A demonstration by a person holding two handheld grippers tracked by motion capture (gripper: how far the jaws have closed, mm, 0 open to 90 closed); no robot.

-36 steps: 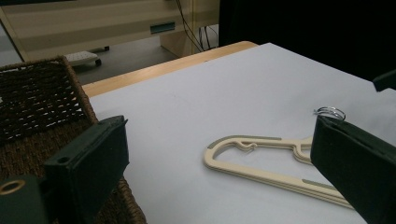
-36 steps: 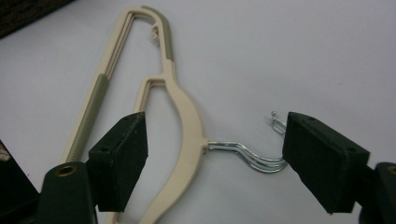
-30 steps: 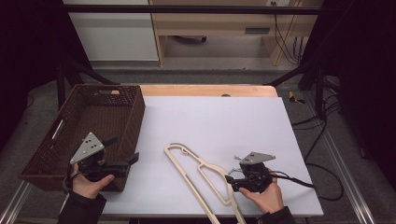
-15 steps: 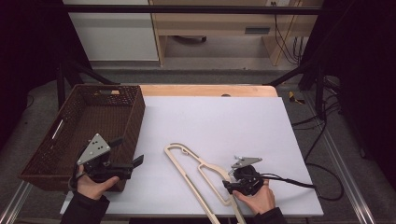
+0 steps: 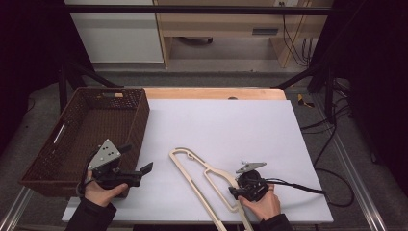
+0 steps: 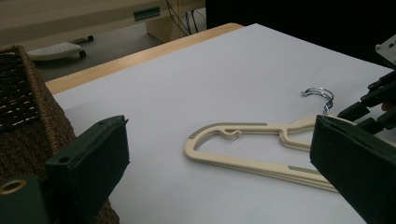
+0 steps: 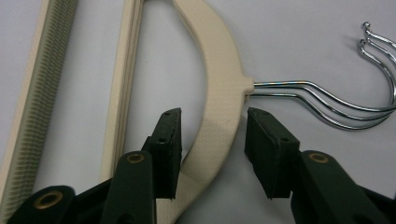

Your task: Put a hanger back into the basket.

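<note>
A stack of cream plastic hangers (image 5: 192, 166) lies flat on the white table (image 5: 216, 120), and their chrome hooks (image 7: 327, 100) point away from the curved shoulder (image 7: 219, 84). My right gripper (image 5: 234, 191) is lowered over that shoulder close to the neck. Its jaws have just been closing and stand either side of the cream arm with a narrow gap showing, so it is open. My left gripper (image 5: 137, 158) is held open beside the basket with nothing between its jaws. From it I see the hangers (image 6: 243, 158) farther off on the table.
A dark brown wicker basket (image 5: 139, 120) stands on the table's left side, right beside my left hand. A wooden strip (image 5: 211, 93) runs along the table's far edge. Beyond it are a desk, cables and a dark frame.
My right gripper has sunk onto the hanger's shoulder and its jaws have narrowed around it. The left hand has barely shifted. The hangers lie where they were.
</note>
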